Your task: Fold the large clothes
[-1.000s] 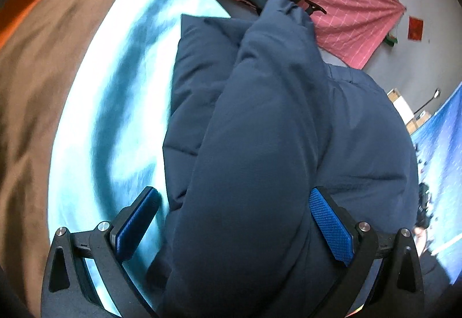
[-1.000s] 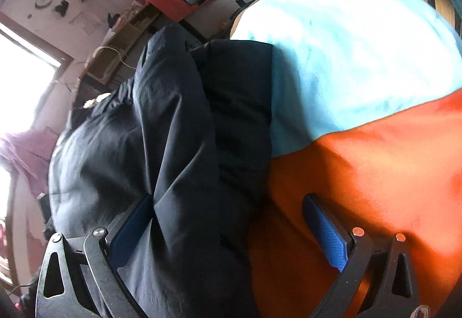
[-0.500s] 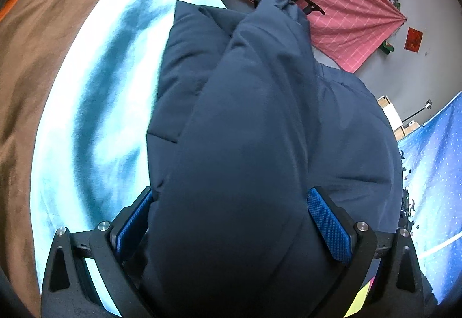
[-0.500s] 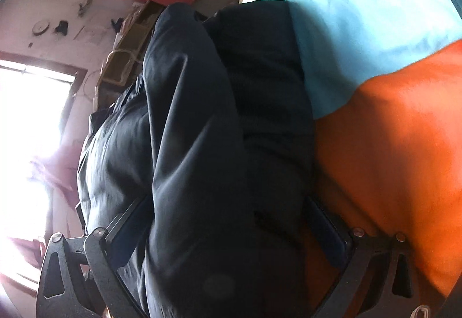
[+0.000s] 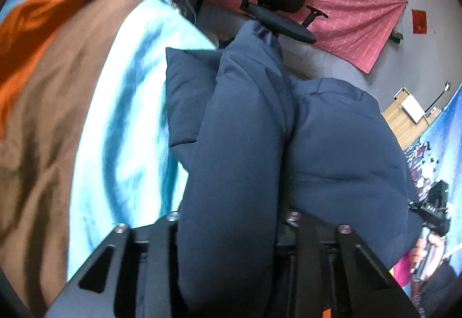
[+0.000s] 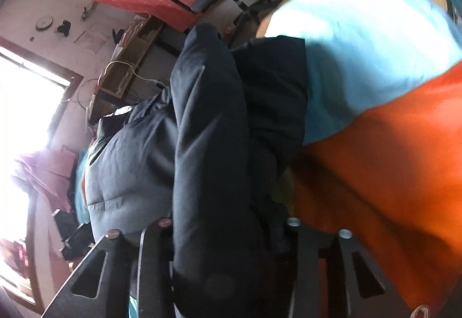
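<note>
- Navy padded cloth fills the left wrist view: our left gripper (image 5: 228, 220) has its jaws drawn narrow onto a thick roll of the jacket (image 5: 332, 150), which runs from 6 o'clock up towards 12.
- We judge the roll is pinched at its middle so both layers of the fold lift together and do not slide apart.
- At 9 o'clock lies the blanket (image 5: 124, 121), with pale blue, brown and orange bands; the jacket rests on its blue band, a soft flat place for folding.
- At 12 o'clock an office chair (image 5: 283, 0) stands before a pink cloth (image 5: 355, 26) hung on the wall, well apart from the work.

- Seen from the right wrist, our right gripper (image 6: 228, 222) is likewise closed narrow on a dark fold of the same jacket (image 6: 208, 130), the cloth bulging out past both fingers.
- We take it that each hand holds one end of the same fold line, which would keep the edge straight as it is carried over.
- From 1 to 4 o'clock the blanket (image 6: 389, 159) shows blue, then orange.
- At 9 o'clock a bright window (image 6: 26, 104) washes out that side.
</note>
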A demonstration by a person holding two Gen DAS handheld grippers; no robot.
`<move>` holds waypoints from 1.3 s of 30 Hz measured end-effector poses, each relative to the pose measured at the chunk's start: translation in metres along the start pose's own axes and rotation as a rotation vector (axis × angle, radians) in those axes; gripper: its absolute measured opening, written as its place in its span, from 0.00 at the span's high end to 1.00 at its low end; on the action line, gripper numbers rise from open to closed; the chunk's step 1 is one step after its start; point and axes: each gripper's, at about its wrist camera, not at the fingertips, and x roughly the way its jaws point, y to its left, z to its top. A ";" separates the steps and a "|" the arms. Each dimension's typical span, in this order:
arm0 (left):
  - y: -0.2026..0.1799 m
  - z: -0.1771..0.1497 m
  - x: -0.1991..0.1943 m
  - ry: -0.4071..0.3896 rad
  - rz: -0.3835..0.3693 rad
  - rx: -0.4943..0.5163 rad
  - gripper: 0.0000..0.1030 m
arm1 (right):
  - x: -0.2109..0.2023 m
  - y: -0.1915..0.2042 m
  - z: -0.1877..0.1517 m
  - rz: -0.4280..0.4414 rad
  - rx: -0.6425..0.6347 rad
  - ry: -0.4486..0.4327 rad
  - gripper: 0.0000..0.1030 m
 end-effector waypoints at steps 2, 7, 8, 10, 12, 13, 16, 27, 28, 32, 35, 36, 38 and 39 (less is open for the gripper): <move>-0.003 -0.004 -0.011 -0.021 0.014 0.012 0.83 | -0.009 0.012 -0.001 0.000 -0.022 -0.027 0.76; -0.011 -0.020 -0.038 -0.073 0.009 0.033 0.88 | -0.034 0.044 0.000 0.002 -0.094 -0.075 0.79; -0.012 -0.022 -0.046 -0.080 0.006 0.039 0.89 | -0.039 0.052 -0.001 0.002 -0.114 -0.081 0.79; -0.029 -0.016 -0.047 -0.089 0.005 0.047 0.90 | -0.046 0.065 -0.002 0.004 -0.142 -0.093 0.80; -0.035 -0.023 -0.058 -0.100 -0.005 0.063 0.90 | -0.054 0.079 -0.005 0.003 -0.175 -0.106 0.80; -0.039 -0.025 -0.063 -0.105 -0.007 0.072 0.90 | -0.056 0.085 -0.006 -0.002 -0.190 -0.110 0.80; -0.058 -0.014 -0.064 -0.104 -0.009 0.088 0.90 | -0.071 0.097 -0.013 -0.011 -0.228 -0.120 0.80; -0.102 -0.019 -0.112 -0.133 -0.053 0.159 0.91 | -0.129 0.133 -0.048 -0.025 -0.334 -0.180 0.81; -0.104 -0.022 -0.117 -0.141 -0.057 0.160 0.91 | -0.133 0.135 -0.051 -0.026 -0.339 -0.184 0.81; -0.103 -0.034 -0.127 -0.165 -0.070 0.159 0.91 | -0.145 0.144 -0.069 -0.047 -0.399 -0.207 0.82; -0.104 -0.050 -0.124 -0.178 -0.046 0.199 0.91 | -0.149 0.147 -0.085 -0.080 -0.464 -0.231 0.82; -0.102 -0.056 -0.119 -0.170 -0.038 0.196 0.91 | -0.146 0.146 -0.092 -0.099 -0.488 -0.234 0.82; -0.096 -0.065 -0.102 -0.124 -0.017 0.181 0.91 | -0.137 0.139 -0.101 -0.115 -0.483 -0.223 0.82; -0.091 -0.067 -0.095 -0.109 -0.009 0.171 0.91 | -0.132 0.129 -0.104 -0.106 -0.451 -0.201 0.82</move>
